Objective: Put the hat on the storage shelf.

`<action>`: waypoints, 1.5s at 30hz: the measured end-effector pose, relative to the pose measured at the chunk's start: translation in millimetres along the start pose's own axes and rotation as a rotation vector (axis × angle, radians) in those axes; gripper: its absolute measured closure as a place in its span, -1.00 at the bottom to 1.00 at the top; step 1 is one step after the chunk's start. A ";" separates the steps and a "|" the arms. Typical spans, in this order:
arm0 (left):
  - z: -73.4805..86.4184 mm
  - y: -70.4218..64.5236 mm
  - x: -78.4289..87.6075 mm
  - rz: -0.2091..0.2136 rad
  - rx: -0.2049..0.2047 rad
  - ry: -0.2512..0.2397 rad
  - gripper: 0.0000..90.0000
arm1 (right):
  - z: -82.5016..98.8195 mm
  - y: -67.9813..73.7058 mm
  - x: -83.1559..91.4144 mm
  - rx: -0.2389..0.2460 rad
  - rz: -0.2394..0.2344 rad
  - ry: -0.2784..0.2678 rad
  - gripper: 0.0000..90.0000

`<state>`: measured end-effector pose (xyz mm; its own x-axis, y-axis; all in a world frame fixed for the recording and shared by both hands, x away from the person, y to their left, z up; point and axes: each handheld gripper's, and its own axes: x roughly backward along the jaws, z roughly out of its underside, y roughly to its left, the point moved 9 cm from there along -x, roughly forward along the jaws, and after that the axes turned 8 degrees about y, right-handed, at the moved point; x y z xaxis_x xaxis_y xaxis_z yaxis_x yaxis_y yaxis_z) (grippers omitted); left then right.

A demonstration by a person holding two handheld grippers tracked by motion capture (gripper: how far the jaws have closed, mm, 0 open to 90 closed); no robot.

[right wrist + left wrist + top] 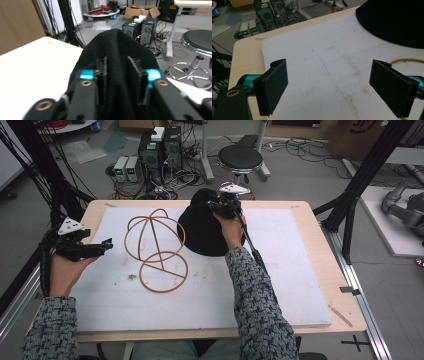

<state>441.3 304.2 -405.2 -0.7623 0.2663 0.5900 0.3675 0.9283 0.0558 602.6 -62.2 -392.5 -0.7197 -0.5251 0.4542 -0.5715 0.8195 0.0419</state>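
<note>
A black cloth hat (200, 232) stands in a mound at the back middle of the white foam board (285, 275). My right gripper (216, 206) is at the hat's top and is shut on a fold of its fabric; in the right gripper view the black hat (115, 47) bunches up between the jaws of the right gripper (120, 72). Left of the hat lies a tan wire-like frame of rings (156, 247), on its side. My left gripper (105, 244) hovers open at the board's left edge, apart from the frame. In the left gripper view, the left gripper (329, 75) has only bare board between its jaws.
The board covers most of a wooden table (330, 265). Behind the table are a round stool (240, 157), computer towers (160, 147) and tangled cables on the floor. Black frame posts (367, 167) stand at the table's right and left.
</note>
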 end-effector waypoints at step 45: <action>4.7 5.1 -2.7 -0.001 0.014 0.011 -0.65 | -127.2 -17.2 146.5 0.087 -0.090 -0.359 0.97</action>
<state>442.7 309.4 -410.3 -0.7566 0.2628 0.5987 0.3594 0.9321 0.0451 557.2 -124.1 -213.5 -0.7488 -0.6535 0.1109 -0.6587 0.7522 -0.0152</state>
